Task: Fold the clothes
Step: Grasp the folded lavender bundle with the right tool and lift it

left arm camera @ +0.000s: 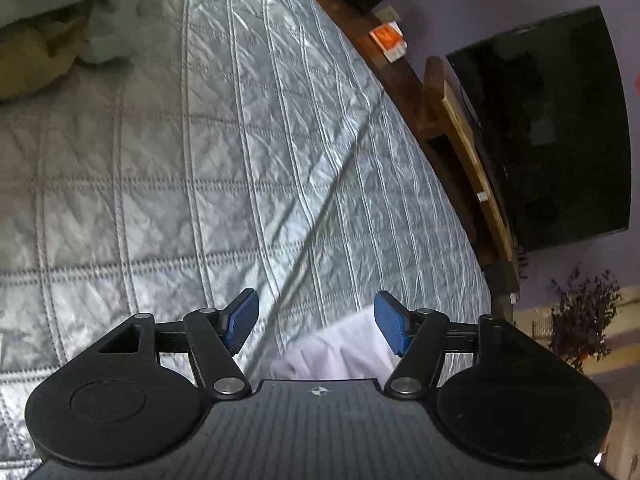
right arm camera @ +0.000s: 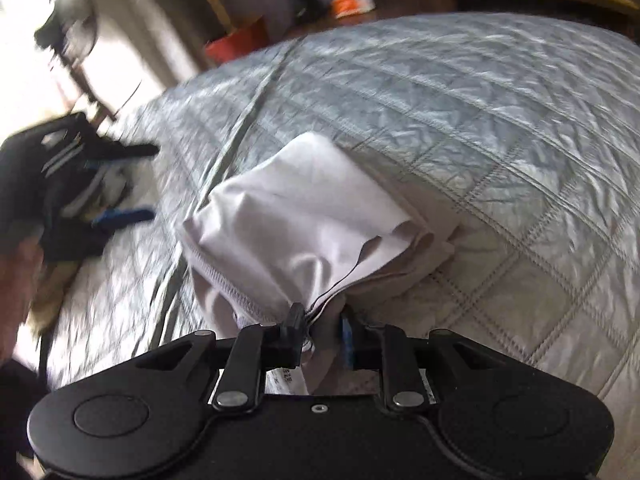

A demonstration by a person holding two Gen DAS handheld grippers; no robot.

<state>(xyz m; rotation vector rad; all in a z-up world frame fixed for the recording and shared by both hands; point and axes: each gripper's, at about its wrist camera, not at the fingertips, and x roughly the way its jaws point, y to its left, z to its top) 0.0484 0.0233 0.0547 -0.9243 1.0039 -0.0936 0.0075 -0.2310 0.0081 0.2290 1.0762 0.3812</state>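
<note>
Right gripper point(right arm camera: 320, 330), clenched on a bunched edge of a pale lilac garment point(right arm camera: 304, 216); the stitched hem runs into the closed jaws. The garment hangs in several loose layers from this grip, its far part resting on the grey quilted bedspread point(right arm camera: 500, 128), near the middle of the bed. Left gripper point(left arm camera: 316, 322), released, its blue pads point(left arm camera: 394, 330) wide apart and holding nothing; a corner of the same cloth point(left arm camera: 340, 350) lies just below it, close to the bed's right edge.

Step in hand, as judged: the garment is being carried or laid out by one edge. It already shows layers, so this fits either gathering for a fold or setting down a partly folded piece. The next move calls for a second grip on a free edge so that the cloth can be drawn flat and square.

A small printed tag point(right arm camera: 286, 378) shows under the right gripper; its writing is too blurred to read. An orange-and-white box point(left arm camera: 388, 38) stands beyond the bed; no legible text.
</note>
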